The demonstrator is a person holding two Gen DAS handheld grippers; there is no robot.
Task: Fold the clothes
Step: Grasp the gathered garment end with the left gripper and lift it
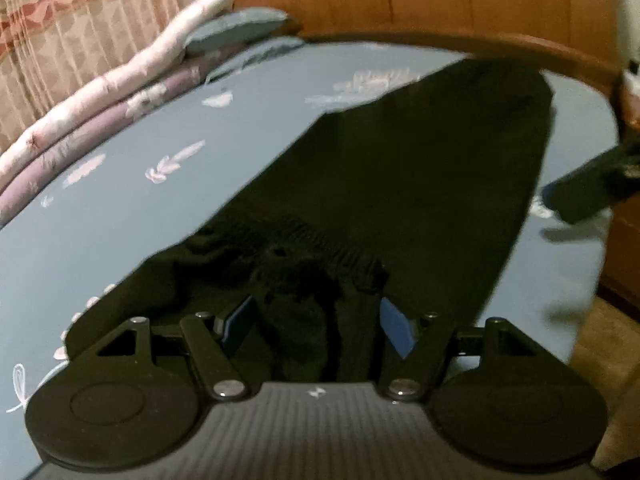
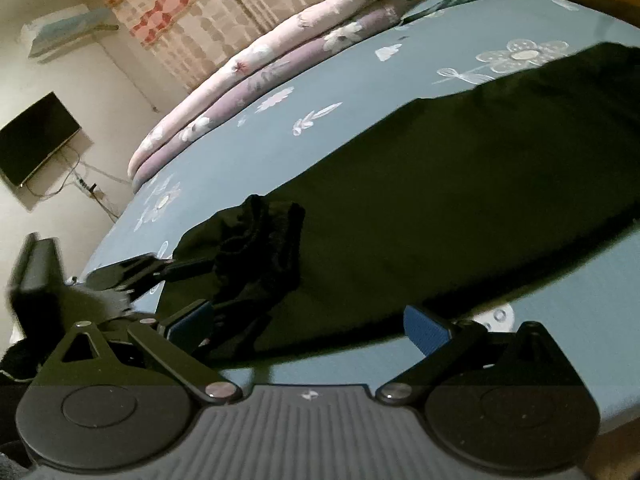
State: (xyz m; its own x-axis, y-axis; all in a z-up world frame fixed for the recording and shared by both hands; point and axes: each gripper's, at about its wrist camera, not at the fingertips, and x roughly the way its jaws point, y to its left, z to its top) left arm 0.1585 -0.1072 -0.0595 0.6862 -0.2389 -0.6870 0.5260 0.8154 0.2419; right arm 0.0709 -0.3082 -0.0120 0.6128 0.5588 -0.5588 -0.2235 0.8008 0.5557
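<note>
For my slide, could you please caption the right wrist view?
Open right gripper beside dark trousers spread on a blue floral bed.

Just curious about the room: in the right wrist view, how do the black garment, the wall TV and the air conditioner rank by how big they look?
1. Black garment, by far the largest, though it lies nearest the camera.
2. Wall TV.
3. Air conditioner, close to the TV in apparent size, so this order is unsure.
</note>
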